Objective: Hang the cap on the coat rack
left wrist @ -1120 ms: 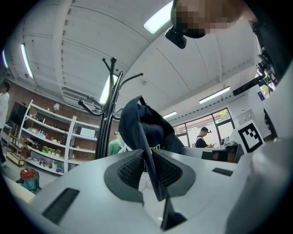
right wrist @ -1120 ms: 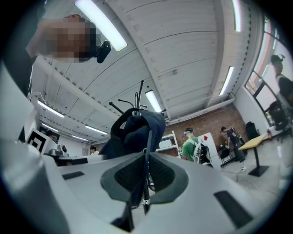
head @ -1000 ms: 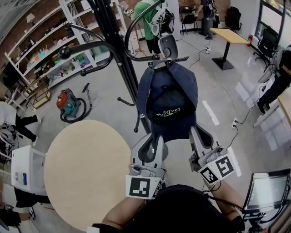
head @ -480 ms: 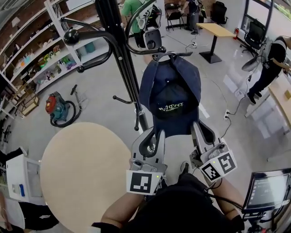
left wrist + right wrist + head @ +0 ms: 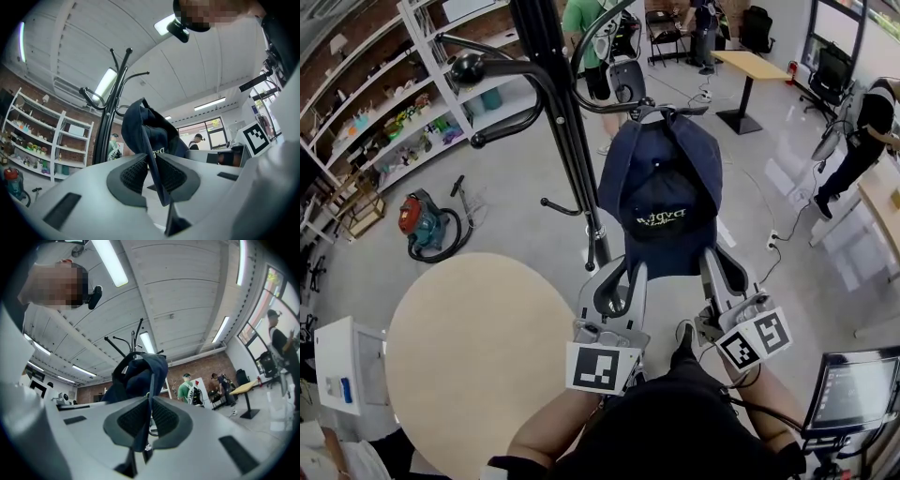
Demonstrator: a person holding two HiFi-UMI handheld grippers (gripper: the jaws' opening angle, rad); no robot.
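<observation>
Cap (image 5: 661,197), dark blue with pale lettering on its front, is up in the air right beside the black coat rack (image 5: 551,122), held from below by both grippers. The left gripper (image 5: 623,274) has its jaws almost together, the ribbed pads pinching a thin bit of the cap's lower edge on one side. The right gripper (image 5: 717,262) is closed the same narrow way on the other side of that edge, with cloth showing between its pads. Both point slightly upward, so the cap stands open above them. Its top sits at the tip of one curved arm of the rack; whether it is hooked over that arm I cannot tell. A round pale table (image 5: 478,356) stands lower left of the person, and a red and green vacuum cleaner (image 5: 427,220) lies on the floor near the white shelves (image 5: 403,122)
</observation>
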